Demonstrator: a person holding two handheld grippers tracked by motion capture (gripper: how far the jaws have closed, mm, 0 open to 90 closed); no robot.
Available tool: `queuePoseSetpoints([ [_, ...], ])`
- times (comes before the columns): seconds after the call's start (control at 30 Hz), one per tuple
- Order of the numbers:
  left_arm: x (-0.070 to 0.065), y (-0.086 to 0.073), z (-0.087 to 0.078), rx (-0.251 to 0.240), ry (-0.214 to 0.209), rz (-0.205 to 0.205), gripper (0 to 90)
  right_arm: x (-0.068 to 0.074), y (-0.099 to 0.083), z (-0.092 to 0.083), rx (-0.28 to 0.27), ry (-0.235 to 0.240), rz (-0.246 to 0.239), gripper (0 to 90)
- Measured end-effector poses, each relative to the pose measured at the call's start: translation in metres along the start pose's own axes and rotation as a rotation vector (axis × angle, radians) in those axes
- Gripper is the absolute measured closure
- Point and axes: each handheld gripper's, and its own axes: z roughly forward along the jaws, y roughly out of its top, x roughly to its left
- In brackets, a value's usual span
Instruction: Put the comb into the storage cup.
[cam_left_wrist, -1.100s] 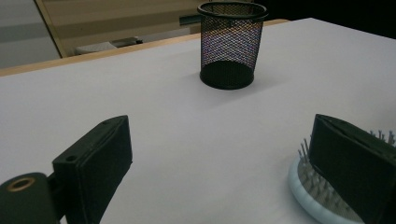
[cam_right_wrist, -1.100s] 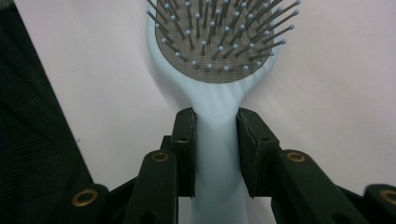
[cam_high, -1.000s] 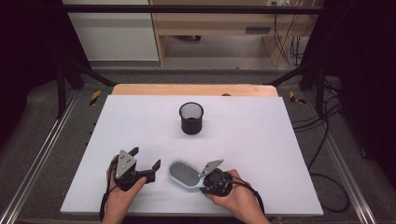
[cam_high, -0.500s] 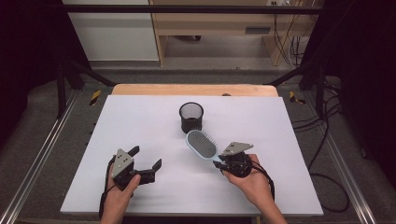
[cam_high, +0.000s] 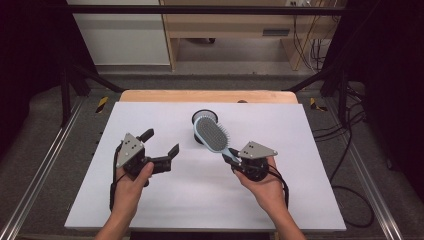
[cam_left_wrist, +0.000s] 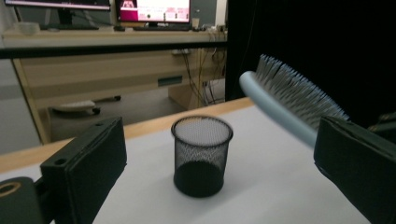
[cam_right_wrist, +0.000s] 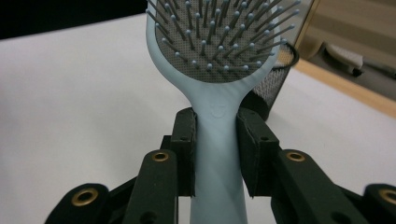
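- right gripper: fingers clamped on the hairbrush handle; brush at frame centre, head pointing up-left over the cup
- left gripper: fingers wide, empty

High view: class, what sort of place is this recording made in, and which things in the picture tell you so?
Probably a lab or workshop set up for recording. A white table sits inside a black metal frame, loose cables trail over the floor, and the left gripper view shows monitors on a desk behind.
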Motion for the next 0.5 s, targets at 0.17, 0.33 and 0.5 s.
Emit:
queuePoseSetpoints([
  [0.17,-0.003,0.022,0.014,0.016,-0.044,-0.025,1.1,0.005,0.005,0.012,-0.084,-0.04,0.025,69.6],
  [0.33,-0.008,0.025,0.023,0.036,-0.07,-0.054,1.0,0.008,0.0,0.013,-0.12,-0.067,0.043,69.6],
  [0.5,-0.019,0.022,0.035,0.056,-0.115,-0.086,1.1,0.01,-0.004,0.013,-0.137,-0.076,0.041,69.6],
])
